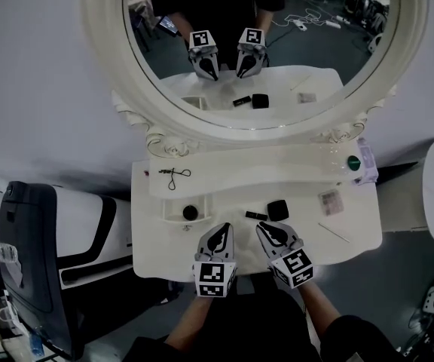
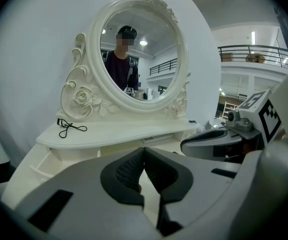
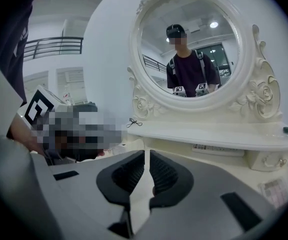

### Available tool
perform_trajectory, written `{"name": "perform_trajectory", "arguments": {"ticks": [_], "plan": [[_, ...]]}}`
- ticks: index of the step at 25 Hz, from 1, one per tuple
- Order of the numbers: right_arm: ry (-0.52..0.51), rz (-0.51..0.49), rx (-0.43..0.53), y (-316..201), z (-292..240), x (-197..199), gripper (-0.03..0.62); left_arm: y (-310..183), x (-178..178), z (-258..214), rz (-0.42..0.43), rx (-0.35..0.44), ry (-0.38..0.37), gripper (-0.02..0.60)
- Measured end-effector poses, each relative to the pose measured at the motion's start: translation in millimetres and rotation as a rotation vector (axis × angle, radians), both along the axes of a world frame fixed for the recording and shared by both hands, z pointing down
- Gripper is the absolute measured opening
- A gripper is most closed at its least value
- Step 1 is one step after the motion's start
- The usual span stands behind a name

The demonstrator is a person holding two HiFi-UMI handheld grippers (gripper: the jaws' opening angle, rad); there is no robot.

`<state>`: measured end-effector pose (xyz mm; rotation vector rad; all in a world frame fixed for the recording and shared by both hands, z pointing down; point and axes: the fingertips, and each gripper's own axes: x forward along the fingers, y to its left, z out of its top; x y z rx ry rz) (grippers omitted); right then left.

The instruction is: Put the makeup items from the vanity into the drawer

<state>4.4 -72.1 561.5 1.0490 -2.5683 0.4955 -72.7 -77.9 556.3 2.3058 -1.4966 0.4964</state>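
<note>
Both grippers sit at the vanity's (image 1: pixel 356 221) near edge. Your left gripper (image 1: pixel 218 236) is pressed together, empty; your right gripper (image 1: pixel 270 234) likewise. The black compact (image 1: pixel 278 210) and black tube (image 1: pixel 256 216) lie just beyond the right one, and a round black pot (image 1: pixel 191 213) sits in the open drawer (image 1: pixel 170 208).

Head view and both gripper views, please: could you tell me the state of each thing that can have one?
left gripper: shut, empty
right gripper: shut, empty
drawer: open, round black item inside
black compact: closed, on the tabletop
black tube: lying flat on the tabletop
eyelash curler: lying on the shelf
</note>
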Motion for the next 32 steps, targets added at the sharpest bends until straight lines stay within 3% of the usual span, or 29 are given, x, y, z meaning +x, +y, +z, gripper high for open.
{"name": "perform_trajectory", "arguments": {"ticks": [9,18,22,32], "plan": [[0.163,-0.112,-0.030,-19.8,34.8,-5.0,0.029,-13.4,-0.5,19.0,-0.002,-0.021,0.008,0.015],[0.362,-0.285,-0.056,-31.0,87.4,-14.8,0.126,-15.7,0.9,40.5,0.009,-0.071,0.021,0.015],[0.462,-0.367,-0.059,-34.5,105.5,-17.8,0.131,-14.0,-3.2,48.6,0.001,-0.092,0.029,0.015],[0.607,-0.449,-0.098,-39.3,122.2,-20.0,0.130,-9.6,-16.7,64.9,-0.018,-0.112,0.037,0.015]]}}
